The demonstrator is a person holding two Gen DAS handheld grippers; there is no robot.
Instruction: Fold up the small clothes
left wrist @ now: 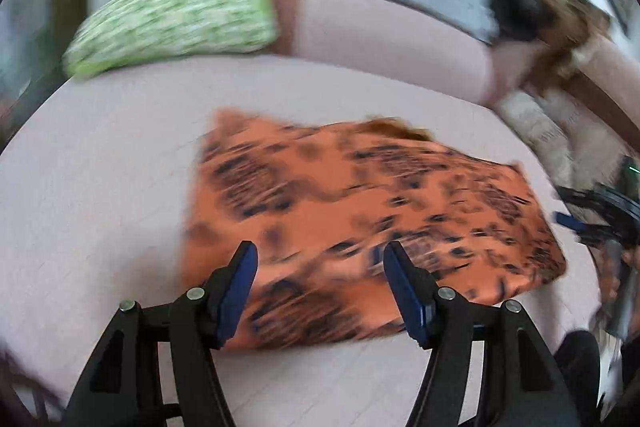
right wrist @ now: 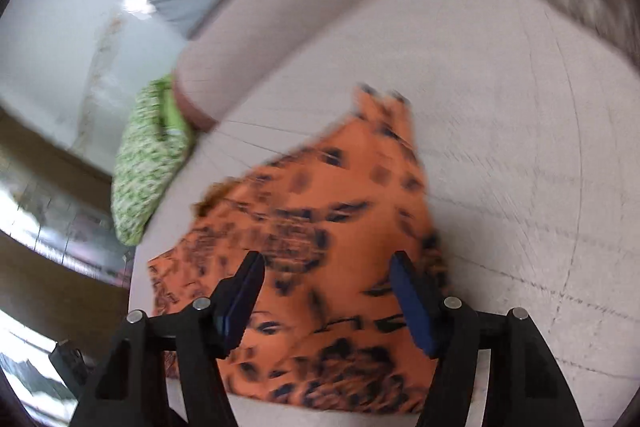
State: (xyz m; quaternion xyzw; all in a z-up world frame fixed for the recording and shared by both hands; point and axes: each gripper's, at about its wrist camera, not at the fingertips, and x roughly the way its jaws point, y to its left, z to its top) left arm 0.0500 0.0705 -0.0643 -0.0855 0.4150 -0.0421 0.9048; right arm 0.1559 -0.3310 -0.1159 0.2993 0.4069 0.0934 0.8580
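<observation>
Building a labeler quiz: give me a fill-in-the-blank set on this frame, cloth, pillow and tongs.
1. The cloth lying flat on the bed is mainly ____ with dark marks.
2. The pillow at the bed's far edge has a white and ____ pattern.
3. The left tongs and the right tongs both stand ____, with nothing pinched.
4. In the left wrist view, the right tongs appear at the ____ edge of the picture.

Missing words: orange; green; open; right

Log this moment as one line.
left gripper: open, empty | right gripper: open, empty | orange garment: lying folded on bed
</observation>
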